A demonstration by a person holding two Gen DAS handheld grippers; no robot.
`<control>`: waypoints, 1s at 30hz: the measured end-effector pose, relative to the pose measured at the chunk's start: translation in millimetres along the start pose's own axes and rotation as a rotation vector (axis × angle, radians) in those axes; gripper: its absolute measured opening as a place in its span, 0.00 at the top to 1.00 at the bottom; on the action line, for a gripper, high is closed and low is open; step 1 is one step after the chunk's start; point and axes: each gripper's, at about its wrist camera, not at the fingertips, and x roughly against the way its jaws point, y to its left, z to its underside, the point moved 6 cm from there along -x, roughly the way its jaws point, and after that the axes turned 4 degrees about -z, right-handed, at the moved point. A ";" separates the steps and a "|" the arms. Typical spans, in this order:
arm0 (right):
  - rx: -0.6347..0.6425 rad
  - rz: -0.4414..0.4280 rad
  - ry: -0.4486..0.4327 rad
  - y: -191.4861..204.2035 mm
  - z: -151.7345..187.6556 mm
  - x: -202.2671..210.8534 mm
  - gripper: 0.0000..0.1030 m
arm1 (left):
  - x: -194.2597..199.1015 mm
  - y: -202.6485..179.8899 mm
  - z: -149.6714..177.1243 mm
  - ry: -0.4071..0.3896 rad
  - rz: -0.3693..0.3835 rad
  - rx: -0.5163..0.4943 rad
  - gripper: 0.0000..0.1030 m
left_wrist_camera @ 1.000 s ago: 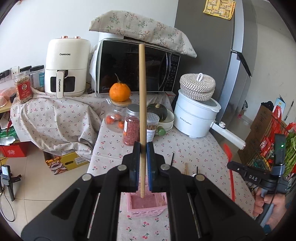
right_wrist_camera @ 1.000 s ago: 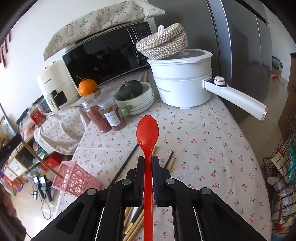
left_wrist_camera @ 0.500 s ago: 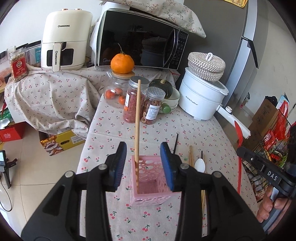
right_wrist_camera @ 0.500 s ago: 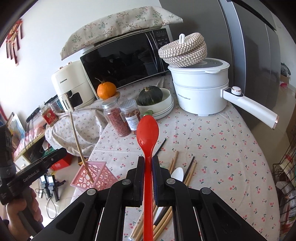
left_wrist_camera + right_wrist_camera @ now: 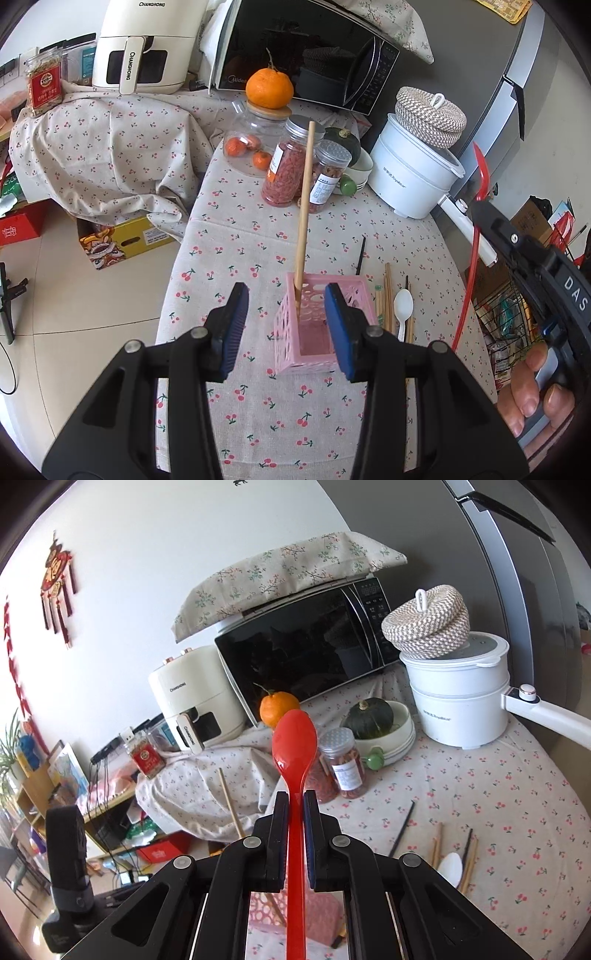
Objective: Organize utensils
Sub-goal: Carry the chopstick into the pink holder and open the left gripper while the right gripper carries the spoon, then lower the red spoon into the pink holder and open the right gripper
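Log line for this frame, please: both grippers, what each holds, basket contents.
left gripper: open, empty | right gripper: shut on red spoon | pink basket: one wooden chopstick leaning inside | white spoon: on table

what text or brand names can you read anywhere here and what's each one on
"CHANGHONG" on the top front of the cream air fryer
"CHANGHONG" down the air fryer handle
"Midea" at the microwave door's lower left corner
"DAS" on the right gripper's body
Too small or blurred to read: red label on the snack jar, white jar labels, grey print on the white electric pot, microwave panel, yellow box.
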 end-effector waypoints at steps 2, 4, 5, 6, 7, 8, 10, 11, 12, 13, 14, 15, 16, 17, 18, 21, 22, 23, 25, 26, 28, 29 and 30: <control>-0.019 -0.006 -0.037 8.6 -0.7 -9.0 0.92 | 0.1 5.8 1.8 0.013 0.003 0.009 0.57; -0.017 0.027 -0.109 15.2 -2.3 -13.9 0.92 | 2.1 11.6 2.5 0.020 0.008 0.024 0.57; -0.008 0.057 -0.148 17.9 -2.0 -15.8 0.92 | 3.7 14.1 2.6 0.021 0.014 0.029 0.57; -0.002 0.089 -0.182 19.8 -1.3 -18.2 0.92 | 5.6 16.3 2.3 0.019 0.018 0.032 0.57; 0.002 0.117 -0.208 21.4 0.3 -21.0 0.92 | 7.5 18.7 1.8 0.015 0.019 0.033 0.57; 0.006 0.143 -0.229 22.6 2.8 -23.7 0.92 | 9.3 21.1 1.4 0.011 0.018 0.033 0.57; 0.022 0.182 -0.254 26.4 8.1 -31.3 0.92 | 11.8 27.1 0.8 0.004 0.012 0.034 0.57; 0.034 0.199 -0.263 28.5 11.3 -34.1 0.92 | 12.6 30.7 1.0 0.002 0.010 0.038 0.57; 0.051 0.216 -0.276 31.1 14.2 -36.2 0.92 | 13.1 34.1 1.0 0.002 0.011 0.043 0.57; 0.075 0.235 -0.291 33.1 17.2 -37.0 0.92 | 13.4 37.4 1.1 0.003 0.012 0.049 0.57; 0.102 0.255 -0.308 35.8 20.4 -37.5 0.92 | 13.5 39.8 1.4 0.003 0.013 0.053 0.57; 0.128 0.272 -0.321 38.1 23.2 -38.3 0.92 | 13.6 42.1 1.5 0.004 0.012 0.055 0.57; 0.149 0.285 -0.329 40.6 25.6 -40.0 0.92 | 13.7 44.2 1.3 0.004 0.012 0.057 0.57; 0.167 0.297 -0.335 42.7 30.1 -40.6 0.92 | 13.8 45.9 1.4 0.004 0.013 0.060 0.57; 0.183 0.309 -0.340 44.1 33.1 -42.4 0.92 | 13.9 47.2 1.6 0.005 0.014 0.065 0.57; 0.206 0.324 -0.337 46.6 43.8 -46.0 0.92 | 15.5 49.7 2.8 0.006 0.019 0.073 0.57; 0.198 0.321 -0.330 46.6 47.7 -46.4 0.92 | 15.9 50.3 3.0 0.005 0.019 0.073 0.57; 0.186 0.315 -0.326 46.1 51.2 -45.8 0.92 | 16.1 50.5 3.0 0.004 0.018 0.073 0.57; 0.170 0.298 -0.320 46.1 57.3 -42.2 0.92 | 16.1 50.7 3.4 0.005 0.016 0.072 0.57; 0.165 0.290 -0.319 45.9 60.3 -39.4 0.91 | 15.6 50.7 3.4 0.006 0.016 0.072 0.57; 0.152 0.274 -0.307 44.3 64.0 -35.0 0.91 | 14.6 49.9 4.1 0.010 0.014 0.069 0.57; 0.143 0.267 -0.298 42.8 65.5 -33.7 0.91 | 13.9 49.3 4.6 0.012 0.013 0.067 0.57; 0.133 0.263 -0.290 40.5 66.0 -32.5 0.90 | 13.0 48.2 5.1 0.015 0.013 0.065 0.57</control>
